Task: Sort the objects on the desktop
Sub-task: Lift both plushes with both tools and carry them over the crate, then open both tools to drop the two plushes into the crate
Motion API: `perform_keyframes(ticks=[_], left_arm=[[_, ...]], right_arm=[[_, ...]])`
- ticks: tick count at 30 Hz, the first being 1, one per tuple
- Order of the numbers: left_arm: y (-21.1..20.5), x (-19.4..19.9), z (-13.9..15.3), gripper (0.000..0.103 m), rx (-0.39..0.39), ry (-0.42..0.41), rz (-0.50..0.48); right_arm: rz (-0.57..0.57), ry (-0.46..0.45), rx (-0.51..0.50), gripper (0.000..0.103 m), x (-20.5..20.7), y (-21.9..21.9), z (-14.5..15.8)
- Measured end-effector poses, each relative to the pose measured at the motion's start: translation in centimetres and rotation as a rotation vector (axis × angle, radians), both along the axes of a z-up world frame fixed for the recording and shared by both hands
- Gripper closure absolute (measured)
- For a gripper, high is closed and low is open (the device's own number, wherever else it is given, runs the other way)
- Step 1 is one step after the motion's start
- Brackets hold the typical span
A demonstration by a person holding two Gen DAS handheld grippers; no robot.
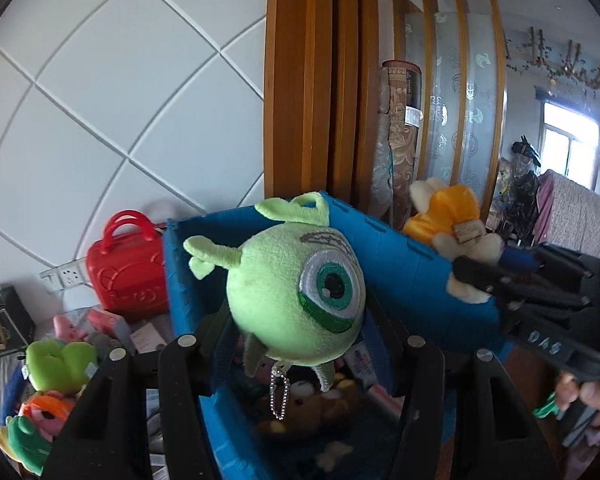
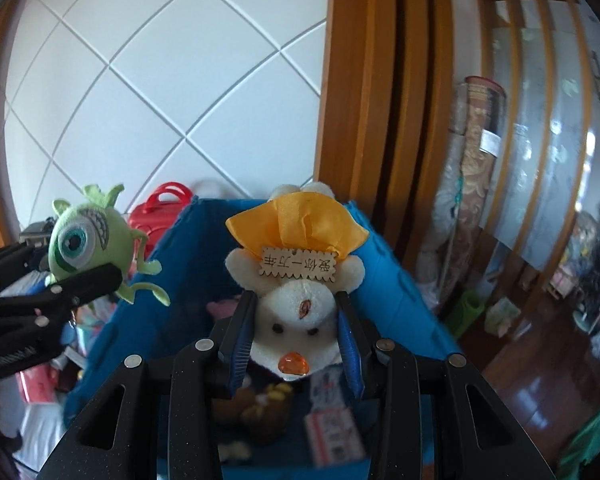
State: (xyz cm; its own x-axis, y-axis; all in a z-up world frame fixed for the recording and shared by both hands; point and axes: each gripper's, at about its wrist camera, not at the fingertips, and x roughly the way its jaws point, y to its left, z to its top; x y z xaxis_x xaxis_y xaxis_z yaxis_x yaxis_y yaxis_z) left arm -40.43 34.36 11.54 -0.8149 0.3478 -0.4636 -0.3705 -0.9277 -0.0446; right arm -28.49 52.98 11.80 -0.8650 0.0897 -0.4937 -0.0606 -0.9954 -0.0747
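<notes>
Green one-eyed plush sits clamped in left tool above blue bin.

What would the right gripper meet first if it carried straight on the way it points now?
Probably the far wall of the blue bin. The right gripper is shut on the white plush bear, angled down over the bin's open top, so the bear would touch first. Depth is unclear.

Both plush toys hang over the bin, the one-eyed toy left of the bear.
</notes>
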Motion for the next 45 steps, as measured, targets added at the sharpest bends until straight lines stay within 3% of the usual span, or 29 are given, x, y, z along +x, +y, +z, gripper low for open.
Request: perform_keyframes(ticks=[4,6,11,15,20,25,41,43,45], left_arm=[[3.5,-6.3,0.8,0.047,0.031,-0.123,0.007],[5.2,-9.6,-0.3,0.047,-0.007,-0.191,0.035],[8.0,-16.6,-7.8,0.047,-0.157,-0.425,0.113],[8.2,-19.9,-13.4,0.047,-0.196,-0.593,0.145],[8.3,-21.1,-17.8,0.047,-0.235,-0.722,0.127],[8.7,-21.2,-19.1,0.045,-0.245,-0.767,0.116],[8.6,-20.5,-19.4,0.043,-0.223,-0.784,0.120],[8.6,-20.7,-19.6,0.030,-0.222,-0.786,0.117],[8.6,-20.7,-19.6,0.028,-0.223,-0.783,0.120]], right_arm=[[0.046,-0.086,-0.012,0.065,-6.0,3.2,-0.4],[0.063,-0.158,-0.022,0.065,-9.3,4.4,-1.9],[0.100,-0.406,-0.061,0.065,-16.3,5.7,-9.6],[0.079,-0.581,-0.070,0.065,-19.4,6.9,-16.1],[0.052,-0.719,-0.057,0.065,-20.1,7.8,-20.7],[0.063,-0.732,0.036,0.065,-19.4,7.0,-21.6],[0.065,-0.715,0.020,0.061,-19.8,6.8,-20.9],[0.063,-0.719,0.016,0.060,-19.8,6.8,-21.0],[0.062,-0.721,0.013,0.054,-19.7,6.7,-20.9]])
